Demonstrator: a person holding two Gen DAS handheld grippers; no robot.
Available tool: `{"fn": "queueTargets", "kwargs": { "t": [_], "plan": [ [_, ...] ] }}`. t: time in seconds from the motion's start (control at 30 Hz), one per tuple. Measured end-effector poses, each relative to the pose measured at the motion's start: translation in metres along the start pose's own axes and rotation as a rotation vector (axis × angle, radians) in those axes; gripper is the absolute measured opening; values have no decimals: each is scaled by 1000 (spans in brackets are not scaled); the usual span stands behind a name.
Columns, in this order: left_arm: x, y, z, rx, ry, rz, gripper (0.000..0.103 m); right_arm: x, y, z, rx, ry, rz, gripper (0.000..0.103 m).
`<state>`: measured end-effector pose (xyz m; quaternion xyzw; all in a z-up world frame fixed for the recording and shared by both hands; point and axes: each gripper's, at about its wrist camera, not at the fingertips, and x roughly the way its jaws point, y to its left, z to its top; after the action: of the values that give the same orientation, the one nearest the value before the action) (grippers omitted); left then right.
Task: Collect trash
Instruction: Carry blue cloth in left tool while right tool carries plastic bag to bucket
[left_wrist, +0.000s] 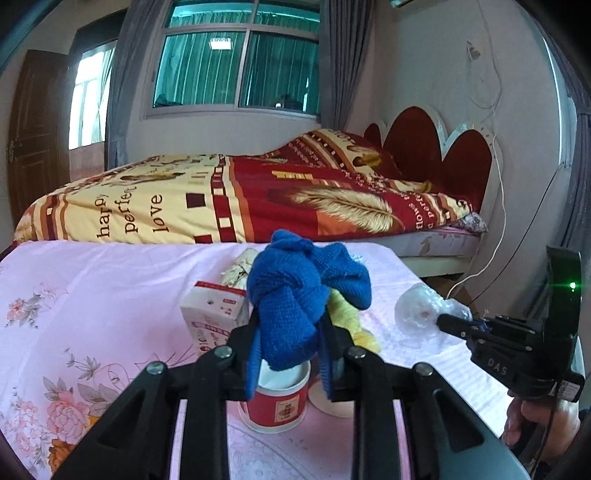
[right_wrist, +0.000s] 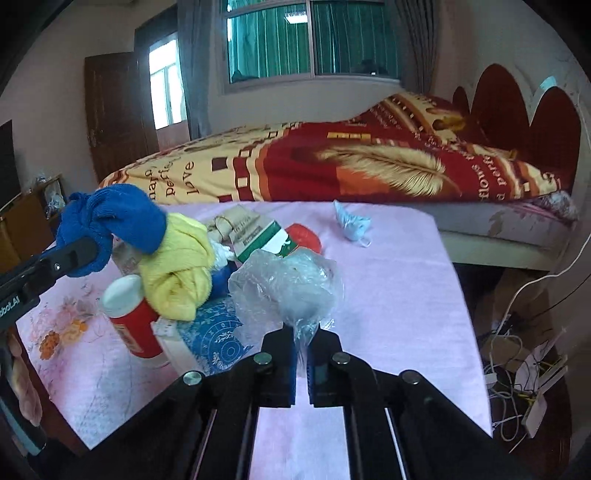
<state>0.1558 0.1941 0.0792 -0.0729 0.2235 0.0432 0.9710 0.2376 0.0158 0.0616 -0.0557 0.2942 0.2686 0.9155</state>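
Pinching a crumpled clear plastic bag between the pads: right gripper, jaws nearly together, bag lifted clear above the pink cloth. Clamped on a knotted blue knit cloth: left gripper, jaws narrow, fabric bulging above and hanging below the fingers. Seen also from the left wrist view, right gripper at the bag, near the table's right edge.

Lying on the table in a loose pile, centre-left: yellow cloth, knotted, resting against a red cylindrical tub with a white top; blue-patterned box just beside the tub; green-and-white carton tilted behind the bag; red round object partly hidden beyond the carton. Red-and-white carton left of the blue cloth in the left wrist view. Crumpled pale-blue face mask alone, well apart, toward the far right of the surface.

Surface: table under a pink floral cloth, flowers printed along the left side, plain toward the right.

Room beyond: bed directly behind the table, red-and-cream quilt with a feather motif and printed words; scalloped red headboard against the right wall. Window with green curtain and grey drapes above the bed. Dark wooden door at left. Tangle of white cables on the floor to the table's right.
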Motion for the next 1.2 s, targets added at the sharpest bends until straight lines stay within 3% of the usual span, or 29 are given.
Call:
{"fn": "queueTargets", "kwargs": {
  "t": [0.3, 0.67, 0.93, 1.2],
  "plan": [
    [-29, -30, -15, 56, 9, -36, 27, -60, -4, -23, 20, -15, -25, 4],
    [-44, -86, -46, 109, 65, -158, 27, -144, -35, -69, 84, -48, -74, 4],
    [-47, -143, -65, 182, 100, -280, 27, -194, -89, -112, 167, -39, -189, 4],
    [-46, -212, -96, 269, 170, -416, 27, -241, -151, -178, 257, 14, -314, 4]
  ]
}}
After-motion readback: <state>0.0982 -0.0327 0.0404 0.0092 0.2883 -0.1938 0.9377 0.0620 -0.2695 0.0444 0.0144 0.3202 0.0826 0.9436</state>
